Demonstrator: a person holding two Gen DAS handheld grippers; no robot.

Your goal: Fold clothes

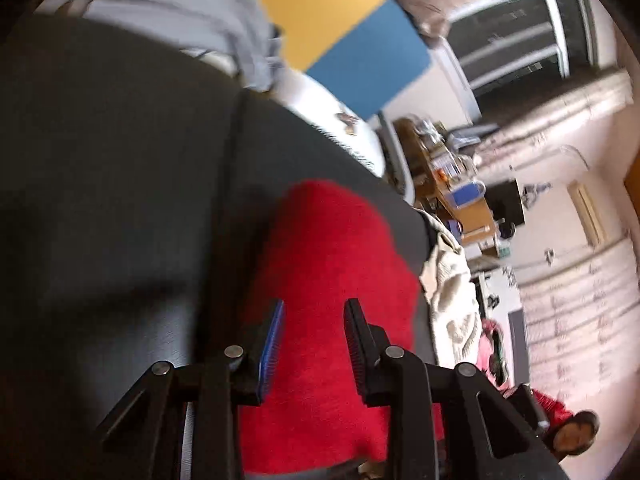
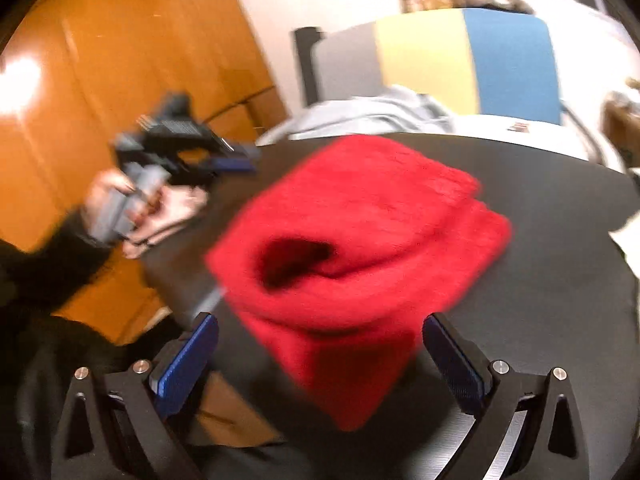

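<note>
A fuzzy red garment [image 2: 360,248] lies bunched and partly folded on a dark table [image 2: 540,208], one end hanging over the near edge. In the left wrist view the red garment [image 1: 328,280] fills the space ahead of my left gripper [image 1: 314,332], whose jaws stand apart with nothing between them. My right gripper [image 2: 320,344] is wide open, its blue pads [image 2: 188,356] on either side of the garment's hanging end, not touching it. The left gripper [image 2: 236,158] also shows in the right wrist view, held by a hand at the table's left edge.
A pale grey-blue garment [image 2: 380,112] lies at the table's far side, in front of a grey, yellow and blue panel [image 2: 460,60]. A cream garment [image 1: 448,300] lies off the table's edge. An orange wooden wall [image 2: 100,80] stands to the left. The view is blurred by motion.
</note>
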